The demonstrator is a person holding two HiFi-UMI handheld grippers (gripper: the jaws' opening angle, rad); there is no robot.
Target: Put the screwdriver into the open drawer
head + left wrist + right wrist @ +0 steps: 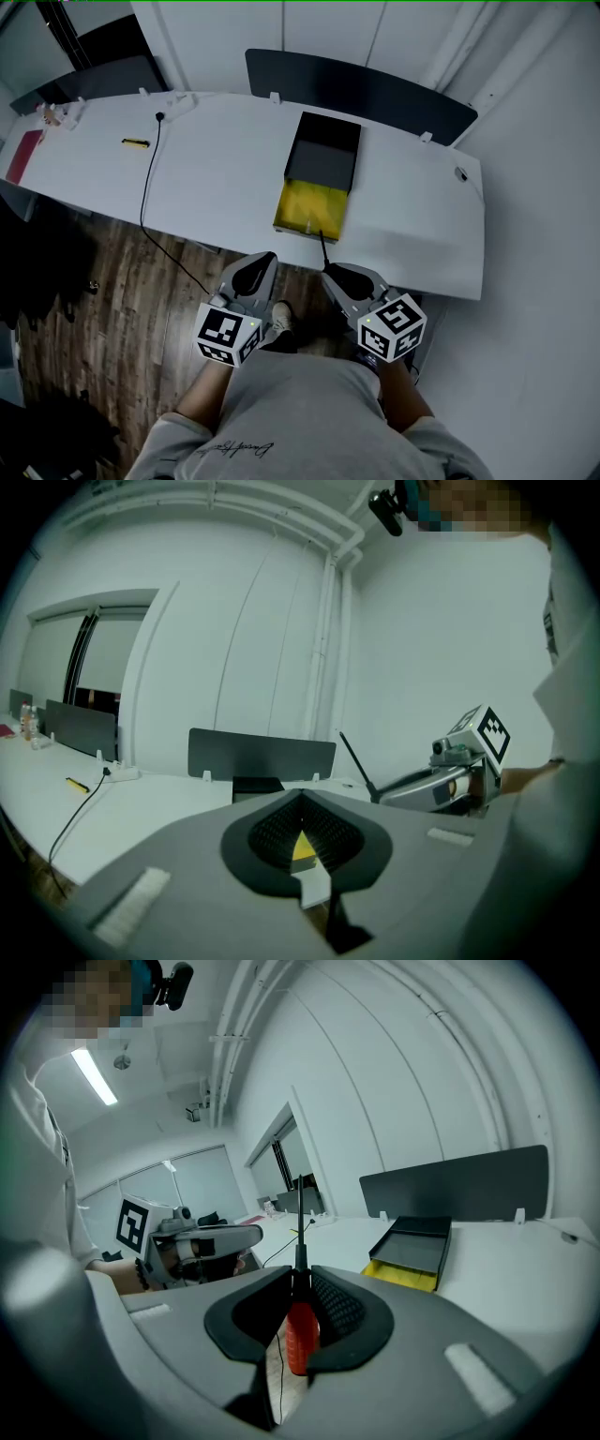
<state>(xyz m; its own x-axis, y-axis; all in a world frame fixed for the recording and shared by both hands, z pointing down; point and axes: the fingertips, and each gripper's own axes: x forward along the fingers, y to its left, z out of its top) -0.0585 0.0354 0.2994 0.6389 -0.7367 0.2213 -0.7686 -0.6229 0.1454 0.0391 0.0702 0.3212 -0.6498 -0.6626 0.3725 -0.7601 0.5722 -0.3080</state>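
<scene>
Screwdriver [300, 1335] between fingers [343, 1312] of right gripper [297, 1279]

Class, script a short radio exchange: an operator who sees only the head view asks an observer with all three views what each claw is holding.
Operator: I only have the head view. What is the right claw gripping?
Observer: It is clamped on the orange-red handle of the screwdriver. The dark shaft sticks out past the jaws.
Operator: And the left claw?
Observer: In its own view the jaws meet at the tips, and nothing is between them.
</scene>
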